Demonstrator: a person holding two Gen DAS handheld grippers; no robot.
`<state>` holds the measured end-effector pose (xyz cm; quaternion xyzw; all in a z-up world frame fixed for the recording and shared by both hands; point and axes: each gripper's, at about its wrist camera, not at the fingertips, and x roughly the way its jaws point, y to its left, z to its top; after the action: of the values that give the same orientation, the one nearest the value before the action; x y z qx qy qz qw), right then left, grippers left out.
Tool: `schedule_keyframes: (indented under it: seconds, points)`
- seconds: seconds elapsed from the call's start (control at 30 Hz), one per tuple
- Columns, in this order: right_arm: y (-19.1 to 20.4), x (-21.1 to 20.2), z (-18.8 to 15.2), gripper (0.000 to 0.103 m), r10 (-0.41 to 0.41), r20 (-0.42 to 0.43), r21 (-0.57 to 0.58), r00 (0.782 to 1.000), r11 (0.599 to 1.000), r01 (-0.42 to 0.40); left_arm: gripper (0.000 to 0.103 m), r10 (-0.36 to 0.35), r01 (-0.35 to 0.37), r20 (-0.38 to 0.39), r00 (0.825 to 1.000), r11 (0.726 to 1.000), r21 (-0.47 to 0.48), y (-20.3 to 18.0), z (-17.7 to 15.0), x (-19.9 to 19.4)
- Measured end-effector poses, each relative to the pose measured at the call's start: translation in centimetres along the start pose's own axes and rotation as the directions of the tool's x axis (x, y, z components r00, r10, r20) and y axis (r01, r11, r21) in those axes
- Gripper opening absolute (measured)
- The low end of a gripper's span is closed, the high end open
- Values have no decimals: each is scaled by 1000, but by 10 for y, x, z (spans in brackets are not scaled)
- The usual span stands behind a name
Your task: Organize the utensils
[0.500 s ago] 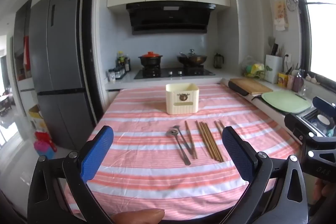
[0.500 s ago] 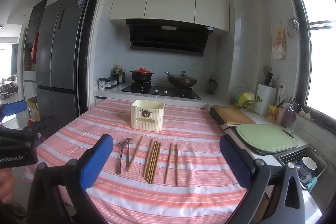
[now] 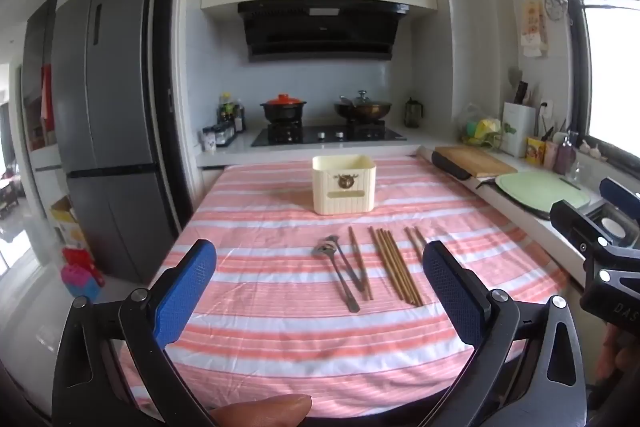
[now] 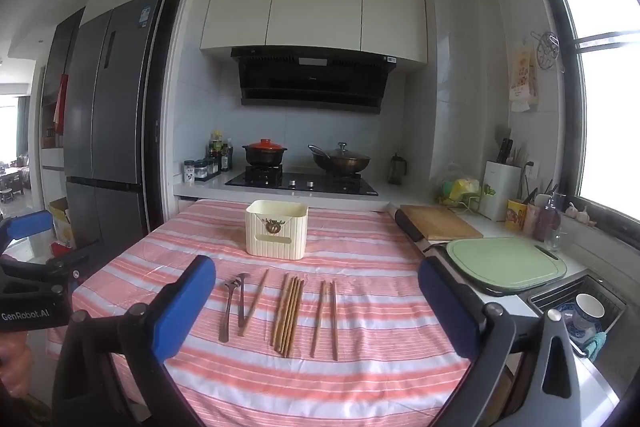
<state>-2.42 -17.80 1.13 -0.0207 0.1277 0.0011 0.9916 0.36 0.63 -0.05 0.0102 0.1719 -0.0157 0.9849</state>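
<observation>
Pink-and-white striped tablecloth [image 4: 360, 379] covers the table, nothing moved yet by my read. Cream ribbed plastic utensil box [image 4: 277, 230] stands upright at the far middle, top open. Near of it, well apart, the utensils lie in a row: bundle of brown wooden chopsticks [image 4: 289, 311] in the middle, loose chopstick pair [image 4: 326, 313] to its right, two metal spoons [image 4: 234, 301] with one more chopstick at the left. My right gripper [image 4: 316, 311] hovers over the near edge, blue pads spread wide, holding nothing. My left gripper [image 3: 320, 291] same, fingers wide apart, empty. To do the first pick well I'd go for the loose pair, come down square across the sticks mid-length, close slowly so neither rolls off, then tip them upright over the box.
</observation>
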Motion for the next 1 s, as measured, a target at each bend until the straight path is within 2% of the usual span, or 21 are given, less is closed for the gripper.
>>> schedule_keyframes:
  seconds: [1.0]
  points:
    - [-6, 1, -2, 103, 1, 13, 13, 1000, 1000, -1, 103, -3, 3, 1, 1000, 1000, 7, -5, 2, 1]
